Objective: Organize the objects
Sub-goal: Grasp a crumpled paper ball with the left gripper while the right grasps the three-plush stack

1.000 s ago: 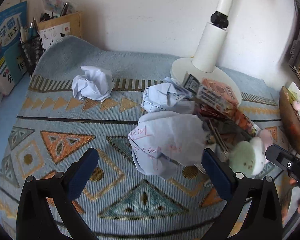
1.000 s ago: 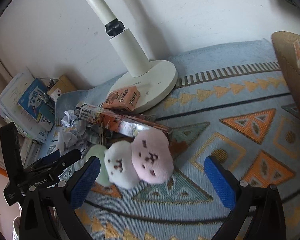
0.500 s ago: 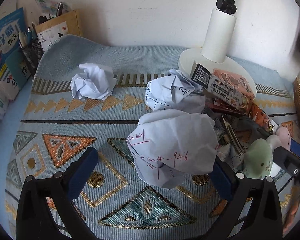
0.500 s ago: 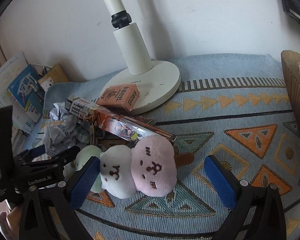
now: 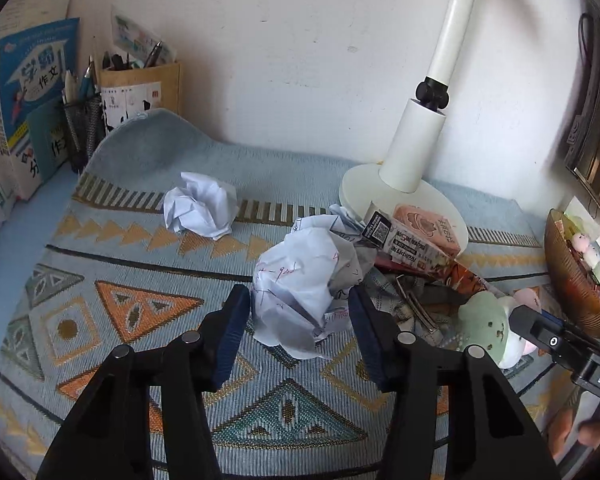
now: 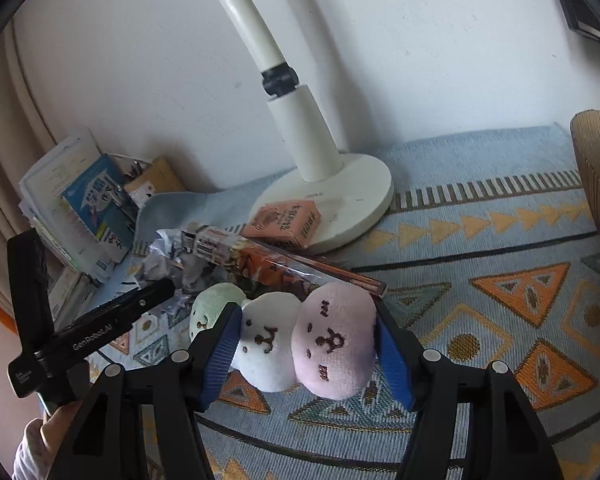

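1. Grasp step: left tool (image 5: 298,326) has just been closing, pads against the paper ball (image 5: 300,284) on the table (image 5: 100,264).
2. Right tool (image 6: 306,354), also just closing, clamps the plush (image 6: 304,344) beside the clutter.
3. Next, likely: lift both clear, carry plush to basket (image 5: 572,280).

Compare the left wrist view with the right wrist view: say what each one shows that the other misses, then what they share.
Only the left wrist view shows the loose crumpled paper ball farther back on the mat and the left gripper, its jaws just closed onto the scribbled paper wad. Only the right wrist view shows the faces of the plush dumpling toy, pressed between the pads of the right gripper, which has also just been closing. Both show the lamp base, the orange carton, the long snack box and the patterned mat.
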Demonstrator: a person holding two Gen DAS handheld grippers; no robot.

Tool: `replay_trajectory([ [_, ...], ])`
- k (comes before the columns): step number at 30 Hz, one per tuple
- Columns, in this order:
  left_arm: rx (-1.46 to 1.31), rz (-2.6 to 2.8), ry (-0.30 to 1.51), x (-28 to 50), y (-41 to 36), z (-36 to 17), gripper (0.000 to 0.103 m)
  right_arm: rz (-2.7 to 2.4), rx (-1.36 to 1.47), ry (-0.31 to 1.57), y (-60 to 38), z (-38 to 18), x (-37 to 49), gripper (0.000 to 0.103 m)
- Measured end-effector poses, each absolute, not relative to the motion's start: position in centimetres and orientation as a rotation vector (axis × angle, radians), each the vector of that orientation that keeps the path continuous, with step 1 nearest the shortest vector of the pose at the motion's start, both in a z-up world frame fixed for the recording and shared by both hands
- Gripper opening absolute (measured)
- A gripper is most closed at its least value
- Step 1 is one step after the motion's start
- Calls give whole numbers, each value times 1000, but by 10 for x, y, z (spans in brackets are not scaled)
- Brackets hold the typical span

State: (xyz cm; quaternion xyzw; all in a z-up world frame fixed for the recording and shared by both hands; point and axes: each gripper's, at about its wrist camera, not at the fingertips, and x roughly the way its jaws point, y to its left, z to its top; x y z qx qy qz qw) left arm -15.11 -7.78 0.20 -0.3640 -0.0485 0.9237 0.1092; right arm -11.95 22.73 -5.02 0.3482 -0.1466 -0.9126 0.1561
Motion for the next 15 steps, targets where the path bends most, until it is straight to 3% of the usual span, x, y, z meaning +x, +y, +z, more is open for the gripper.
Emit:
replay_trajectory([
  [3,-1095,2712,-143,-150,-74,2,39,-2608,976,-416,233,-51,-118,63],
  [8,-1156,2657,-200,-162,-76,-3,42,-2584,994,-424,225,-46,-123,63],
  [9,-1174,2651,-201,-164,-75,-5,49,-2572,1007,-436,224,-47,-126,63],
  [12,-1233,2633,-178,-169,-71,-13,54,-2541,1029,-498,229,-50,-126,63],
  [15,-1231,2609,-145,-170,-65,-14,74,-2518,1045,-570,237,-55,-127,63],
])
